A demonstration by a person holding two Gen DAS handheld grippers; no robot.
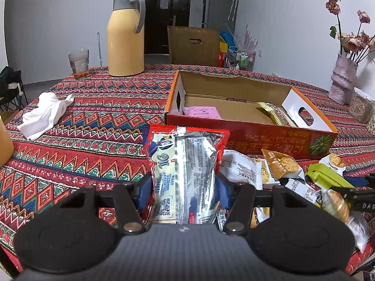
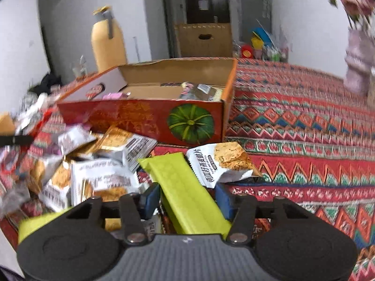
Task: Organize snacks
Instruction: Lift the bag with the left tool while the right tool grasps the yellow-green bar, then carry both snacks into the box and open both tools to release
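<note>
We have the left claw clenched on a red-edged foil snack packet, its blue pads pressing the packet's two long sides while it stands lifted above the patterned table, short of the open cardboard box. The right claw straddles a lime-green wrapped bar at the edge of the snack pile; whether its pads already pinch the bar we cannot tell, as a gap shows on both sides. We judge both packs light, crinkly and slick, with brittle contents that too hard a squeeze would crush. The foil packet puffs and may slip, so a hold low across its middle seems safest. The green bar looks stiffer, and we would take it across its narrow width near the centre.
</note>
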